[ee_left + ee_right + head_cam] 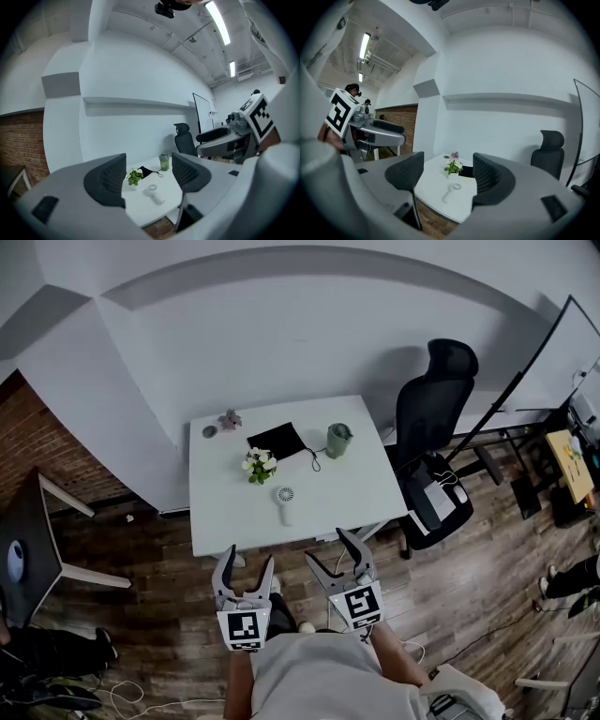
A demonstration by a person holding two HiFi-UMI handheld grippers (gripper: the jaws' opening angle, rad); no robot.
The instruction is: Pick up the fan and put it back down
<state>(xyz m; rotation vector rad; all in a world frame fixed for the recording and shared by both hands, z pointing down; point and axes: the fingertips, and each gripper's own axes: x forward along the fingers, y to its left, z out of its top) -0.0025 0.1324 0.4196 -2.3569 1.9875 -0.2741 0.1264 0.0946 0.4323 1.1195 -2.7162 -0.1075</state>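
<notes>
A small white handheld fan (pixel 284 501) lies flat on the white table (pixel 225 512), head toward the wall and handle toward me. The same fan (pixel 154 192) shows between the left jaws, and the fan (pixel 451 191) also sits between the right jaws. My left gripper (pixel 244 567) hangs open off the table's near edge, nothing in it. My right gripper (pixel 337 552) is open too, beside it and also short of the table. Both are well away from the fan.
On the table stand a small potted plant with white flowers (pixel 259 465), a black pouch with a cord (pixel 277 440), a green cup (pixel 337 440) and a pink flower (pixel 229 419). A black office chair (pixel 433 446) stands right of the table. A dark side table (pixel 28 531) is at the left.
</notes>
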